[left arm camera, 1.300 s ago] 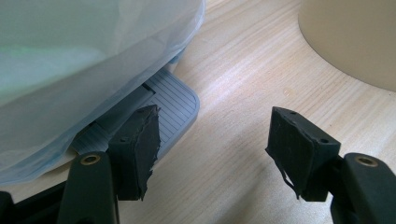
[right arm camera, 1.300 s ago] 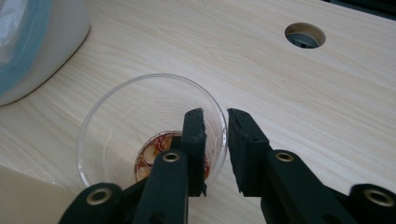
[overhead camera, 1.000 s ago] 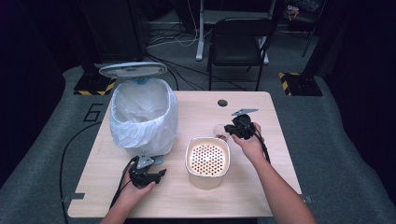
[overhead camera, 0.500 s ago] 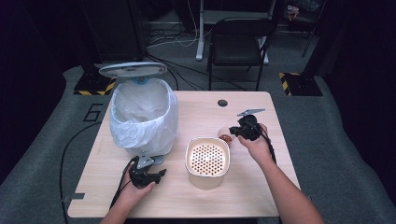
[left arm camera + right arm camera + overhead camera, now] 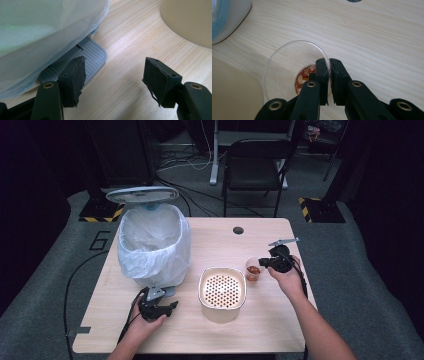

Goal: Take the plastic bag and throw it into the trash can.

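Observation:
A clear plastic cup with brown-orange dregs at its bottom stands upright to the right of the cream strainer pot. My right gripper is shut on the cup's rim, one jaw inside the wall and one outside; in the high view this gripper sits at the cup's right side. Near the table's front left, my left gripper rests low with its jaws open and nothing between them, just in front of the bin's grey pedal.
A bin lined with a white bag, its lid raised, stands at the table's left. A cream pot with a perforated top sits in the middle. A round cable hole is near the far edge. A black chair stands behind the table.
My right hand has carried the cup to the right, away from the strainer pot, and set it upright. The left hand has stayed still.

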A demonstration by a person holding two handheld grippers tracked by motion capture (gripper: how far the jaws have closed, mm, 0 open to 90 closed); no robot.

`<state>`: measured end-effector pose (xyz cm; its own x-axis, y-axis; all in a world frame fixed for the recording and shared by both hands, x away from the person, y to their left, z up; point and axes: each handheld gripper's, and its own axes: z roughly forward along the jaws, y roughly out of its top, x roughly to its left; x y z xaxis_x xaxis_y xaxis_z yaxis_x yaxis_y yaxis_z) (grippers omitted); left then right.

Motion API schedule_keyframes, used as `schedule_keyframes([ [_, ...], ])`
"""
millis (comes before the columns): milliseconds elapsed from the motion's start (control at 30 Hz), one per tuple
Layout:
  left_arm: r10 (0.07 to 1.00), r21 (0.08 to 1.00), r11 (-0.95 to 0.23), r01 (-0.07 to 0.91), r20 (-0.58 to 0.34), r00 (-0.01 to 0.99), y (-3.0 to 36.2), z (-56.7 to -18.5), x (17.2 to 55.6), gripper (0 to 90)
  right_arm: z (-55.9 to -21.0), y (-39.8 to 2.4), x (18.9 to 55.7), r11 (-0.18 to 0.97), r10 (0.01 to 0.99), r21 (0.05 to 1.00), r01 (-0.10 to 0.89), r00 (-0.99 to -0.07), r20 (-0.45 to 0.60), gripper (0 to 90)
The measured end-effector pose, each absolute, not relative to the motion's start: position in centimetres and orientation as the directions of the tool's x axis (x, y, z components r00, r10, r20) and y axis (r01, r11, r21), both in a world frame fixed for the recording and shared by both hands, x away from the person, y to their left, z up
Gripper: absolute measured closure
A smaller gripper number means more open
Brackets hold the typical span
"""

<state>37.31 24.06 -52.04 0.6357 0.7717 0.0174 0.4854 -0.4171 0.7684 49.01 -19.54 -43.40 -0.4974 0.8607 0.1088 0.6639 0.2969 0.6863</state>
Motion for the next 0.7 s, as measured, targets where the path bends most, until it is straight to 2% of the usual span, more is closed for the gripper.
schedule_keyframes([
  [267,0.769,0.765,-0.429,0.48,0.031,0.638,24.06,-52.0,37.31,34.2,-43.5,-19.79,48.95,0.28,0.871,0.682,0.675,-0.477,0.115,84.5],
  [467,0.771,0.766,-0.424,0.484,0.025,0.636,24.03,-52.02,37.29,34.1,-43.52,-19.94,49.16,0.271,0.872,0.692,0.669,-0.475,0.117,79.7],
  [567,0.771,0.766,-0.426,0.483,0.027,0.636,24.03,-52.02,37.29,34.1,-43.42,-20.12,49.08,0.259,0.873,0.697,0.669,-0.47,0.127,74.5],
  [600,0.76,0.763,-0.451,0.463,0.056,0.648,24.18,-51.94,37.43,34.2,-43.36,-20.14,49.03,0.248,0.876,0.698,0.672,-0.463,0.136,71.6],
  [667,0.771,0.765,-0.426,0.483,0.027,0.637,24.03,-52.01,37.29,34.2,-43.22,-20.29,48.99,0.237,0.876,0.704,0.67,-0.46,0.143,66.4],
  [700,0.76,0.764,-0.45,0.464,0.055,0.647,24.17,-51.94,37.42,34.2,-43.12,-20.35,48.97,0.232,0.875,0.706,0.669,-0.461,0.149,63.7],
])
